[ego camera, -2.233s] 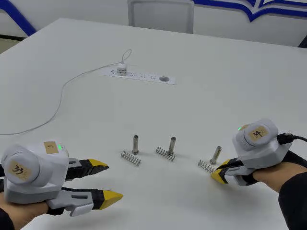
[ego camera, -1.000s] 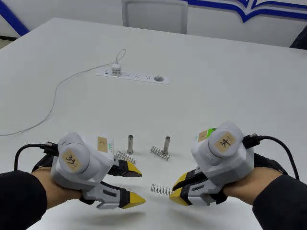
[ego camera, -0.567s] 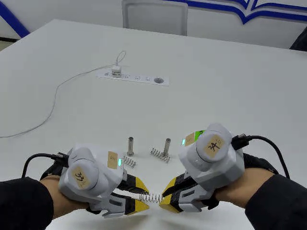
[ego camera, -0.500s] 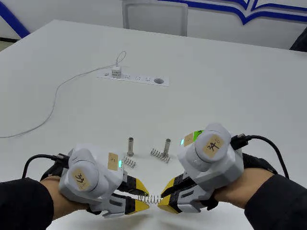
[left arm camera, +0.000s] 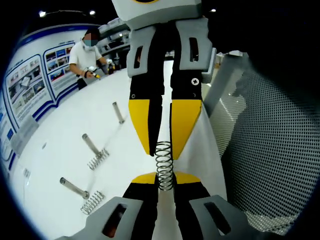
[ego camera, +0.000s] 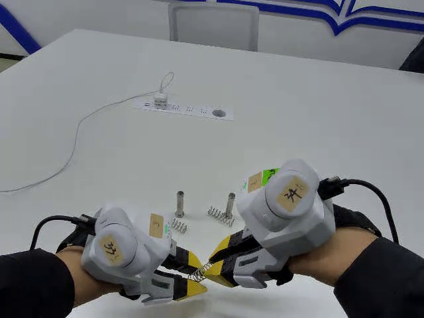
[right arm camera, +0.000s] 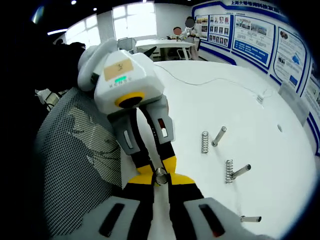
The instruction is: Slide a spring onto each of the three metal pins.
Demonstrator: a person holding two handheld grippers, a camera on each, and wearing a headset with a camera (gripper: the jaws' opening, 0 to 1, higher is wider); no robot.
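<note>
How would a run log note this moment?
left gripper: shut on spring | right gripper: shut on same spring | three pins: bare | two springs: on table

The head view looks down and forward from above the near edge of the table (ego camera: 318, 99), close over the left gripper (ego camera: 196, 275) and right gripper (ego camera: 213, 264). Each gripper view faces the other gripper at close range; all three share the spring (ego camera: 200, 270) and pins (ego camera: 179, 203).

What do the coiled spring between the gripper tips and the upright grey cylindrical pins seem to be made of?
Coiled spring: likely thin steel wire, silvery, glinting on its turns. Grey pins: likely solid metal, dull, smooth, pale highlights along their sides. The alloy can't be told.
</note>
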